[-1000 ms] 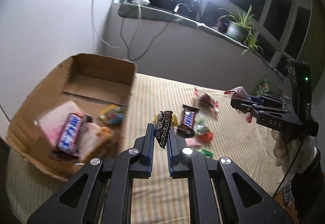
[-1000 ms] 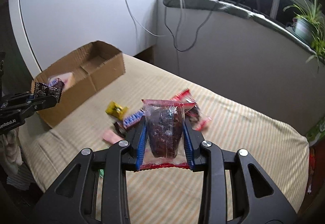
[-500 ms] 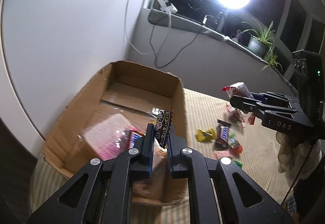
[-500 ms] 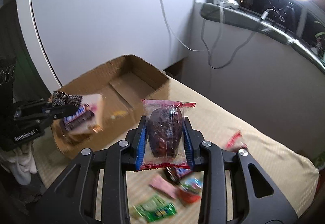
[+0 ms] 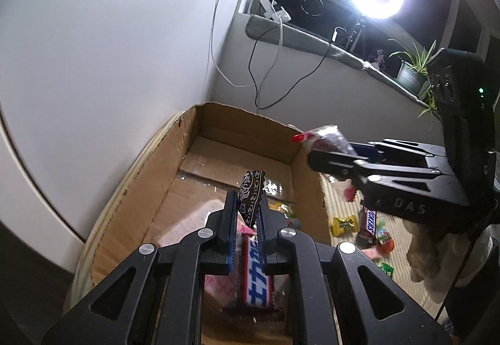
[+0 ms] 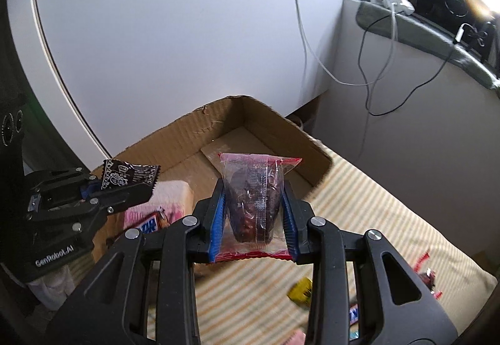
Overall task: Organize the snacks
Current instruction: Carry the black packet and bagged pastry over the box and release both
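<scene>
Left claw (image 5: 247, 213), which I held pinching the black sachet (image 5: 251, 201) upright, hung directly over the cardboard box (image 5: 156, 188), nearer than my right claw (image 6: 253, 213), which gripped the red-edged packet (image 6: 253, 201) with the box at twelve o'clock.

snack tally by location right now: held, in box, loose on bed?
Held in grippers: 2, black patterned packet, clear red-edged packet
In cardboard box: at least 3, pink pack, blue-and-white bar, small green-yellow sweet
Loose on striped bed: about 6 visible
Total: about 11
</scene>
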A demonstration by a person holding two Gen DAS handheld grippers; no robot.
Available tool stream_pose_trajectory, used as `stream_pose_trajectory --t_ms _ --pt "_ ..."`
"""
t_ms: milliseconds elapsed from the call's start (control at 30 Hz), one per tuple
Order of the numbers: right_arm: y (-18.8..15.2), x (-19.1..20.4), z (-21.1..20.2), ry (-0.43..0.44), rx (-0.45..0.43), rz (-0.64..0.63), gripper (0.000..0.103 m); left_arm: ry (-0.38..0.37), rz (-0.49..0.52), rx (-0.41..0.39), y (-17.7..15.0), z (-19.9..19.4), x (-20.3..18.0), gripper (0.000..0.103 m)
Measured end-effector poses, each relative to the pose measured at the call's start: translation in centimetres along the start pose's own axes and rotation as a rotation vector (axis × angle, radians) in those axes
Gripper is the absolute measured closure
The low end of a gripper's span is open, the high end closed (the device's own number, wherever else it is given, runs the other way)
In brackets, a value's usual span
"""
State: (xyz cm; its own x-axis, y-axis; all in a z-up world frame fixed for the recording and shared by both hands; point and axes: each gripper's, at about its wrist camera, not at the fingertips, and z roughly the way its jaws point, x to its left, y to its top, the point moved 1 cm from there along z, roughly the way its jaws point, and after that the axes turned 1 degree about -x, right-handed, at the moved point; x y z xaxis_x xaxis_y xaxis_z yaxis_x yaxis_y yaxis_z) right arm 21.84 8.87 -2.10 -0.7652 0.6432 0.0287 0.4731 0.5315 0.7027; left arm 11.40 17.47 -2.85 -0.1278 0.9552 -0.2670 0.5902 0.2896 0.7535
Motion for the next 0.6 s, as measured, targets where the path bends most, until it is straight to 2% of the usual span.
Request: stream_pose_trajectory --t_ms 267,500,600 --pt "0.2 0.4 2.7 0.020 0.036 0.009 0.069 0.006 -0.005 0.015 0.2 0.8 0.6 0.093" --pt "0.2 0.3 3.4 0.022 0.048 0.012 0.069 0.006 -0.009 0.023 0.3 1.3 0.7 0.093" --pt "0.2 0.3 3.4 0.024 0.049 0.010 0.068 0.009 -0.004 0.025 0.3 1.4 0.6 0.090"
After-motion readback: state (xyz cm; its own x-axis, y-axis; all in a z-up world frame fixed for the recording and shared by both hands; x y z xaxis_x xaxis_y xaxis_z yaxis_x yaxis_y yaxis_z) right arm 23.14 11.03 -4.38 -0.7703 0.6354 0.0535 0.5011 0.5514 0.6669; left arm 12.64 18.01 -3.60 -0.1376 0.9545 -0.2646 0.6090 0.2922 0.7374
